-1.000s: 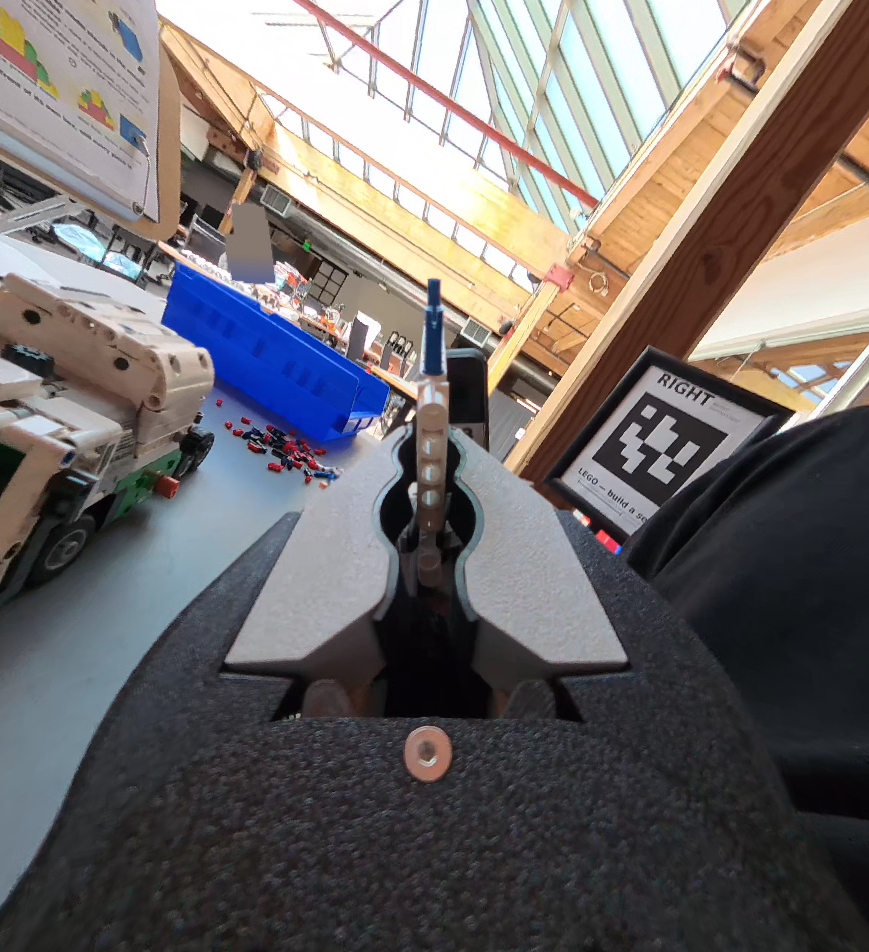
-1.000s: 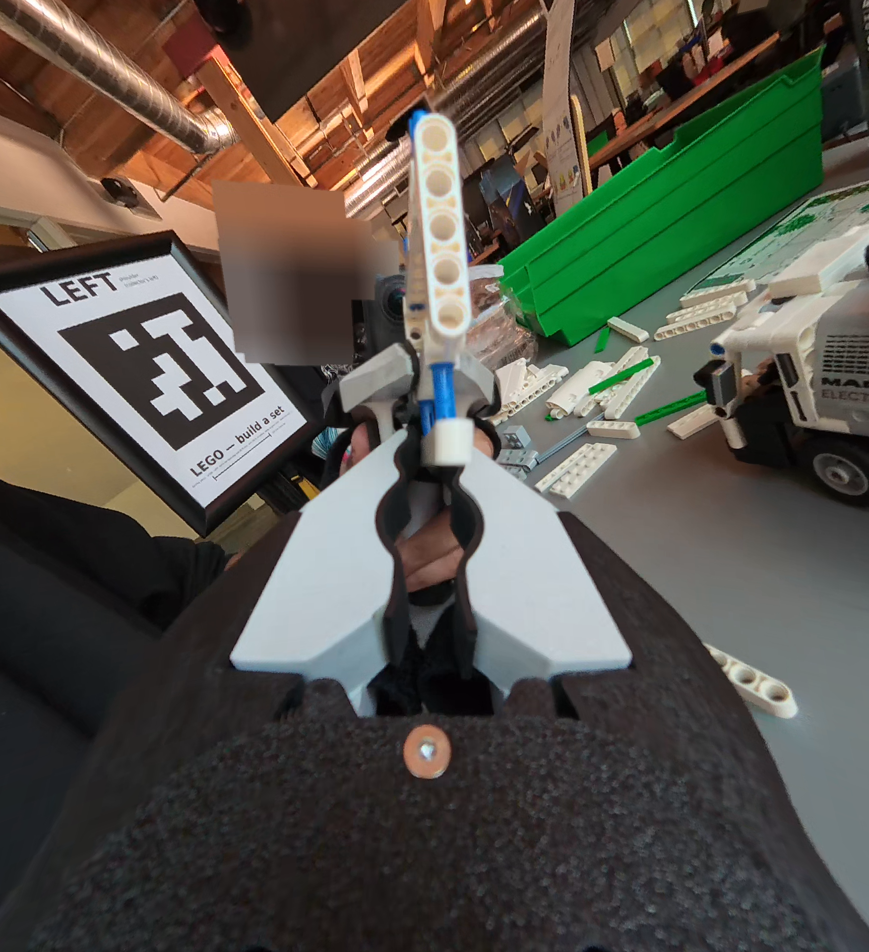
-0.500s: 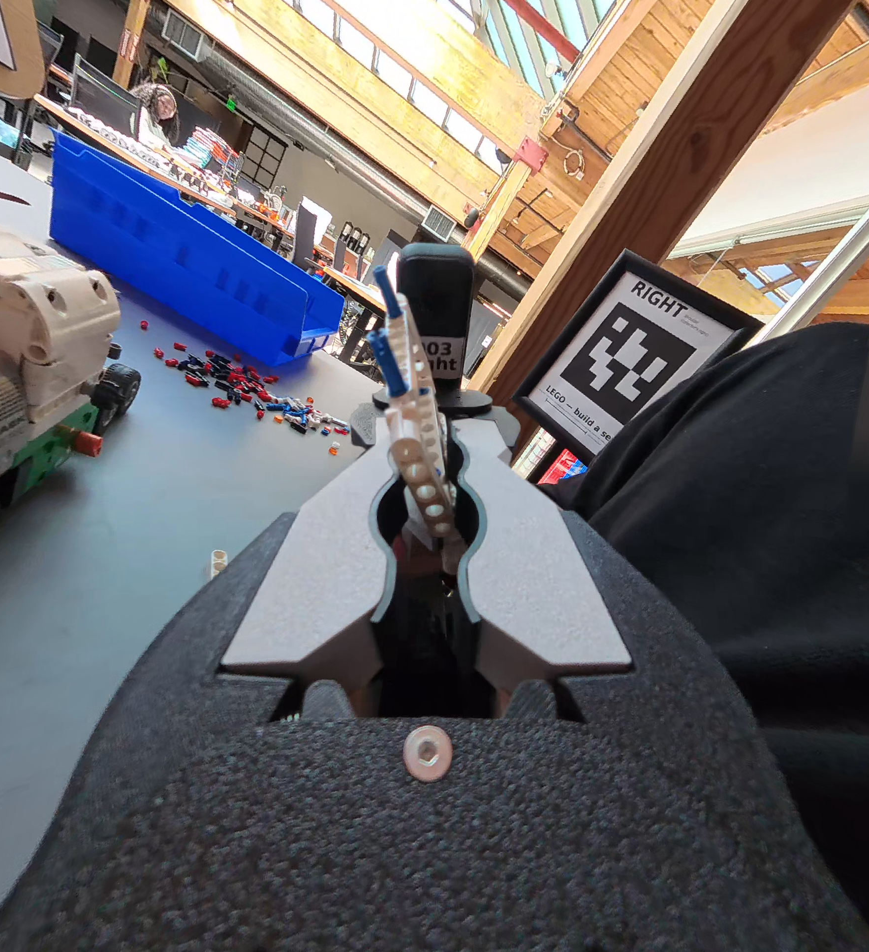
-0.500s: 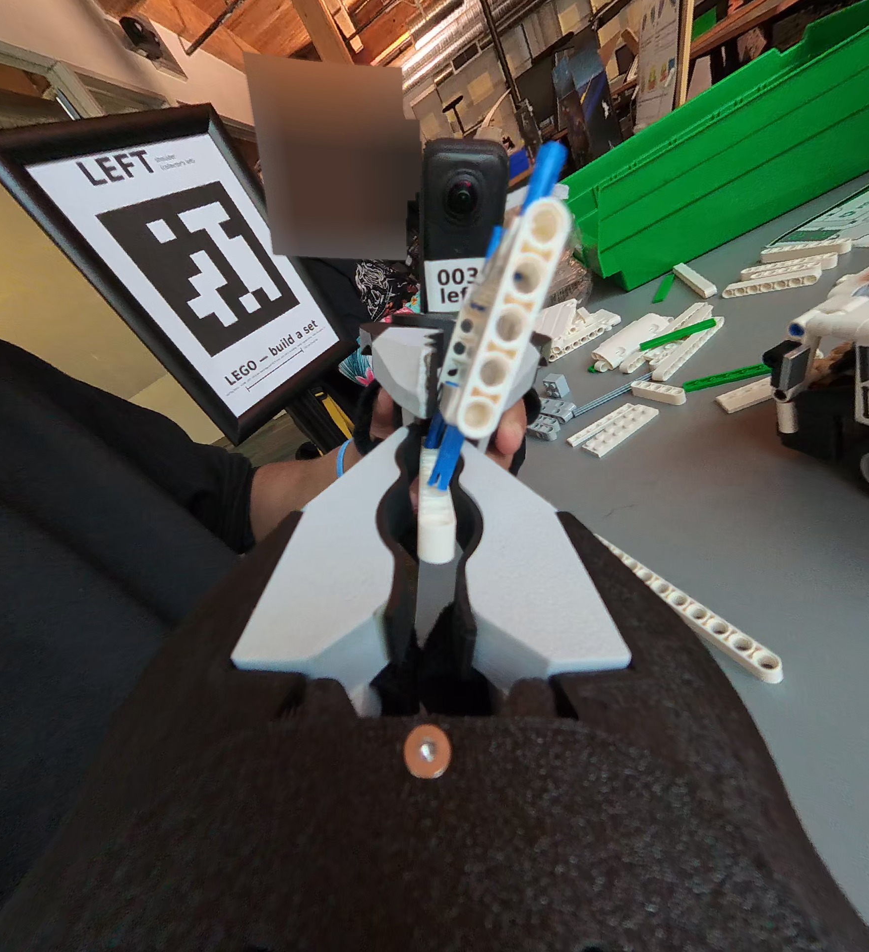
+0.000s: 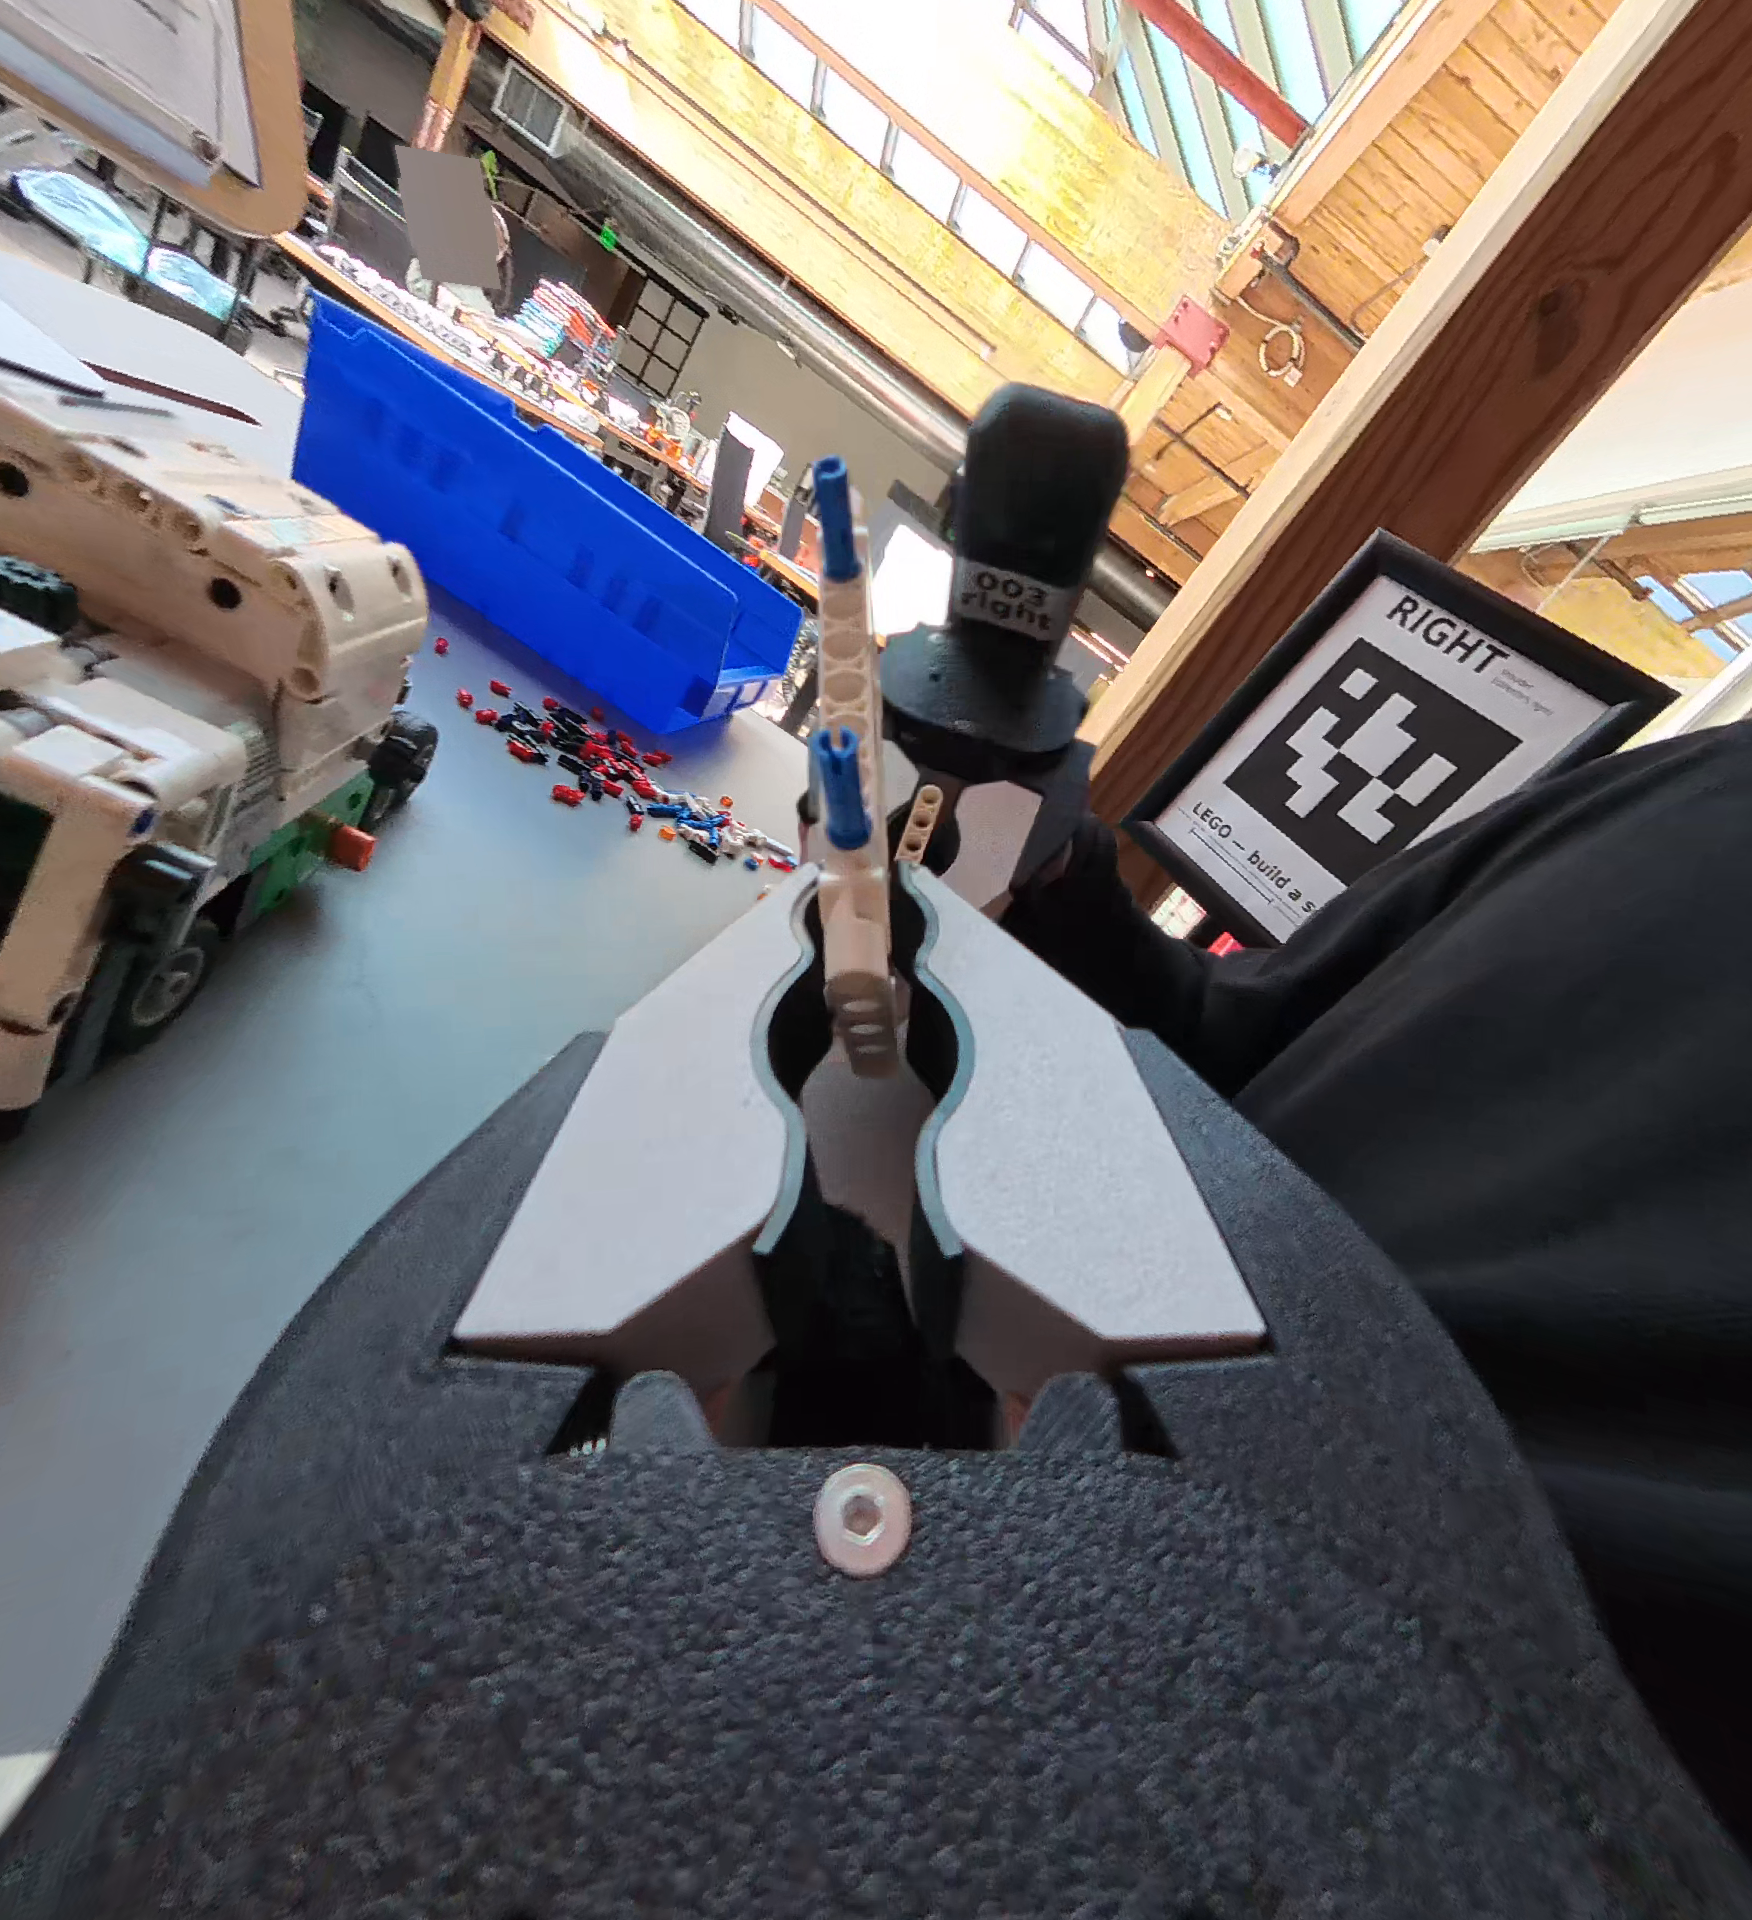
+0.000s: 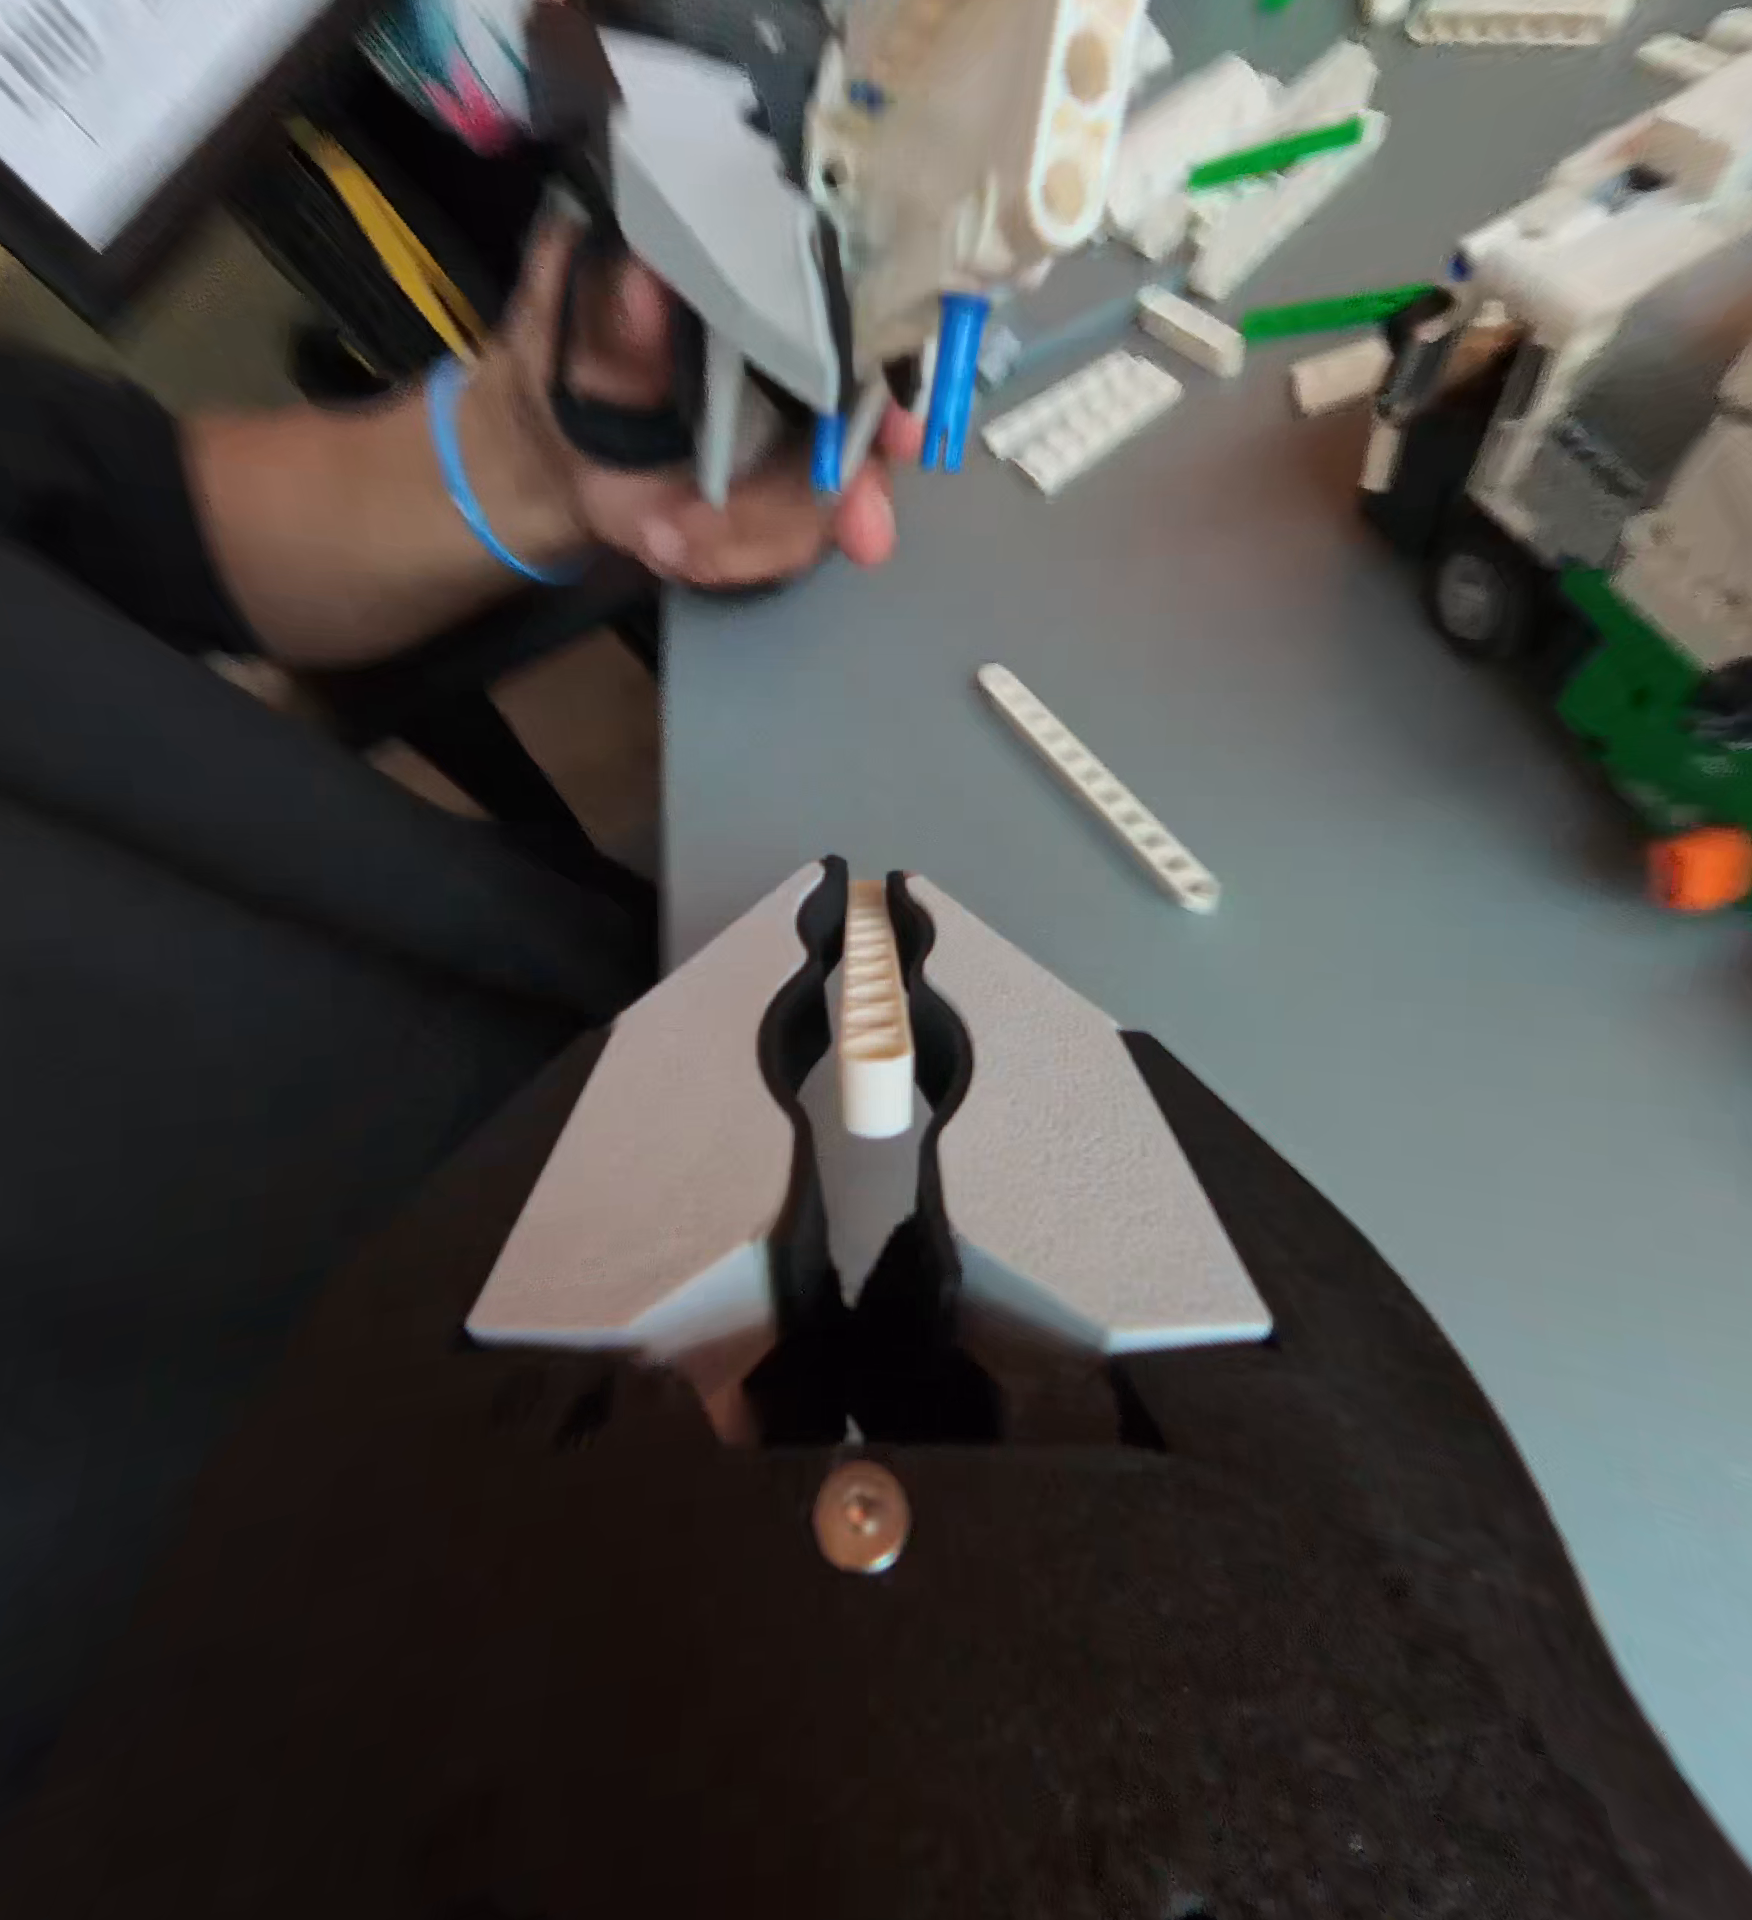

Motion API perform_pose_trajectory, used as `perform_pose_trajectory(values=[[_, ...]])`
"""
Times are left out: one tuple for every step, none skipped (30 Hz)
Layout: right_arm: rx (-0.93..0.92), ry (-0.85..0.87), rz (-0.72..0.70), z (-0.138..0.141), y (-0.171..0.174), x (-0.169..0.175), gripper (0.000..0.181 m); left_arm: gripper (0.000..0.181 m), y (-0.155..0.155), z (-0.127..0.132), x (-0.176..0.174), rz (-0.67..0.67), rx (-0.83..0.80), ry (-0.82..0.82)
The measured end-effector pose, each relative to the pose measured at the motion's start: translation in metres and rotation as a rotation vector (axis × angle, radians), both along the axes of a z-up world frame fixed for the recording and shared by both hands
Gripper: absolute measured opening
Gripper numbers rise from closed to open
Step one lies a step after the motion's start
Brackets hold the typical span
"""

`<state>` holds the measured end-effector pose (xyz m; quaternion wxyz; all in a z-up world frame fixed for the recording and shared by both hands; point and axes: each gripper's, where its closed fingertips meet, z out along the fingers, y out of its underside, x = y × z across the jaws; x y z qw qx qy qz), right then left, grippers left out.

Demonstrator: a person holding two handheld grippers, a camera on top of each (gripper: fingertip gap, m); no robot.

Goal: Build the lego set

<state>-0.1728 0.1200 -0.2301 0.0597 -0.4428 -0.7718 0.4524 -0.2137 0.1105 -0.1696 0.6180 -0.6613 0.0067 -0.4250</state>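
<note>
My left gripper [image 5: 856, 894] is shut on a white holed beam [image 5: 848, 665] that stands up from the jaws, with two blue pins [image 5: 839, 790] stuck in it. My right gripper [image 6: 864, 883] is shut on a short white beam [image 6: 874, 997] lying along the jaws, low over the grey table [image 6: 1267, 1143]. In the blurred right wrist view the left gripper [image 6: 747, 239] is up and to the left, held by a hand [image 6: 726, 499], apart from mine. The white and green truck model [image 5: 124, 675] stands at the left; it also shows in the right wrist view [image 6: 1630, 416].
A long white beam [image 6: 1095, 790] lies on the table ahead of the right gripper. White plates [image 6: 1080, 416] and green rods [image 6: 1339, 309] lie beyond. A blue bin [image 5: 539, 540] and scattered small pins [image 5: 633, 769] sit behind the truck. A framed marker sign [image 5: 1371, 769] and a dark sleeve [image 5: 1578, 1143] are at the right. Some 7 centimetres of space lies between my two pairs of fingers.
The right gripper has pulled its short beam away from the left gripper's beam and tipped down towards the table. The left gripper has swung back towards the truck.
</note>
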Motion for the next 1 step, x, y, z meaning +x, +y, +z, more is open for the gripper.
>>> perform_pose_trajectory(values=[[0.155, 0.043, -0.009, -0.0053, 0.0163, -0.0015, 0.007, 0.006, 0.0014, -0.0018, -0.0034, 0.024, -0.003, -0.003]])
